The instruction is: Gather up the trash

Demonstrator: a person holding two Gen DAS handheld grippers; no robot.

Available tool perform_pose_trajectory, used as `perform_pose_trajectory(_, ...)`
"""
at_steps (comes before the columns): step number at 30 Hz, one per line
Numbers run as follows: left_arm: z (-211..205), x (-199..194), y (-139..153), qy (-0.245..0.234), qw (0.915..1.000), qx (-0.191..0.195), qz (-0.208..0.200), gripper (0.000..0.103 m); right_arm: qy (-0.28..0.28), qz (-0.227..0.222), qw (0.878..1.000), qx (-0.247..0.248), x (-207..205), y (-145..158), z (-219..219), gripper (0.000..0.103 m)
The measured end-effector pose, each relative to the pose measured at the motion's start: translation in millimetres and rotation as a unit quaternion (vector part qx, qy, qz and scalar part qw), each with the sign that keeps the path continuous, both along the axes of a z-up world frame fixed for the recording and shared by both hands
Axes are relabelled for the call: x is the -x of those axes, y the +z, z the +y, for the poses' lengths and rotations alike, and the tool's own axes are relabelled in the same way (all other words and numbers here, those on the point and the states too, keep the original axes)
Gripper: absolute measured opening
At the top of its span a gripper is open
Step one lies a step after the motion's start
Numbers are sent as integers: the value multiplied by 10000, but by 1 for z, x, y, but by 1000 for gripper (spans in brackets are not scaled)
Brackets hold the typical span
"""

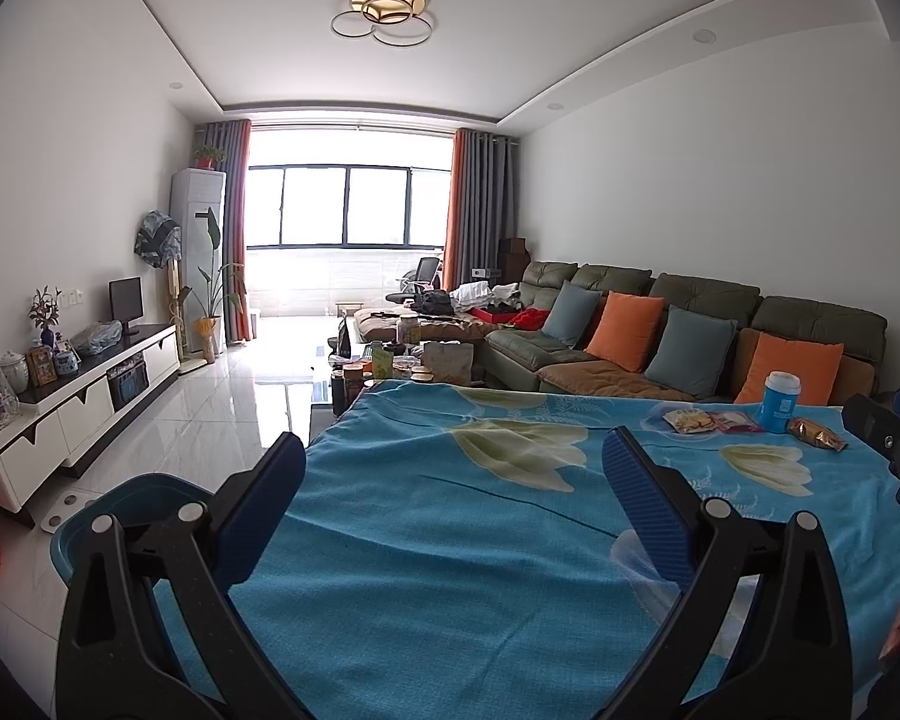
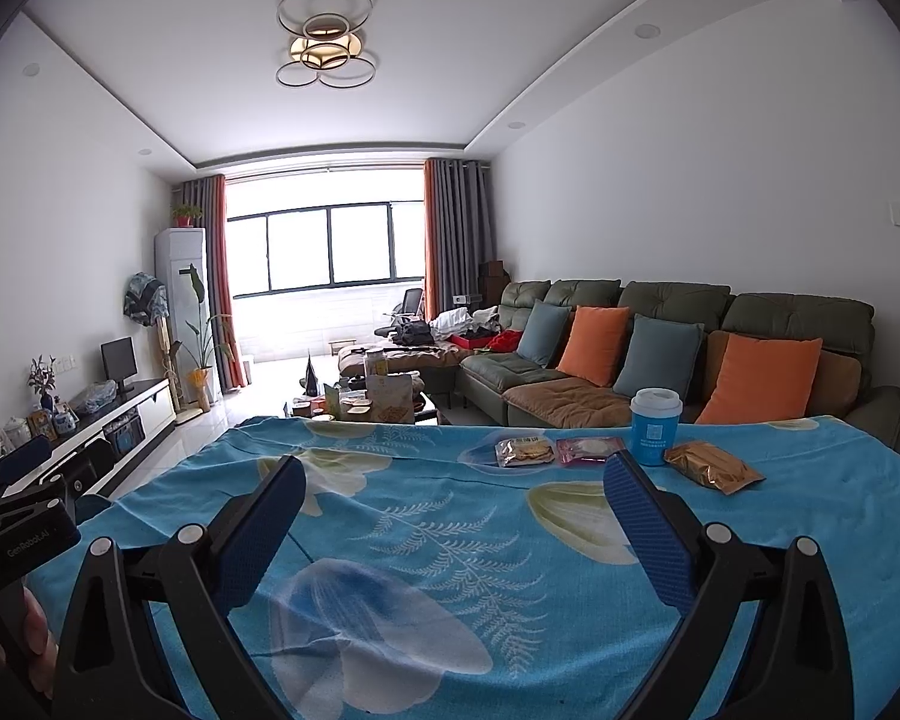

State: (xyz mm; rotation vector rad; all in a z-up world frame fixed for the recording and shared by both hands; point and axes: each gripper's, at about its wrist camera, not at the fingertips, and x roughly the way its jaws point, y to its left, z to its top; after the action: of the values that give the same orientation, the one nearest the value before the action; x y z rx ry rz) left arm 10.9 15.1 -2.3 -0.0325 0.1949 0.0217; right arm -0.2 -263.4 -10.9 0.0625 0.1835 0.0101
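On a table under a blue flowered cloth (image 2: pixel 450 540) lie a clear snack packet (image 2: pixel 523 452), a pink packet (image 2: pixel 588 450), a blue paper cup with a white lid (image 2: pixel 655 425) and a gold wrapper (image 2: pixel 711 467), all at the far right. They also show in the left wrist view: snack packet (image 1: pixel 687 420), pink packet (image 1: pixel 735 421), cup (image 1: pixel 781 401), gold wrapper (image 1: pixel 817 433). My right gripper (image 2: pixel 453 474) is open and empty, short of the packets. My left gripper (image 1: pixel 453 450) is open and empty over the table's left part. A blue bin (image 1: pixel 120 504) stands on the floor at the left.
A green sofa (image 2: pixel 660 348) with orange and blue cushions runs along the right wall. A cluttered coffee table (image 2: pixel 366 402) stands beyond the table. A white TV cabinet (image 1: pixel 84 402) lines the left wall. The floor is white tile (image 1: pixel 228 408).
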Motion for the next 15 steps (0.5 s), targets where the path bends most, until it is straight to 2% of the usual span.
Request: perform_pose_trajectory(15,0,1,0,-1,10000,-8,-2,97,1,-8,10000,-3,0,0,0,96)
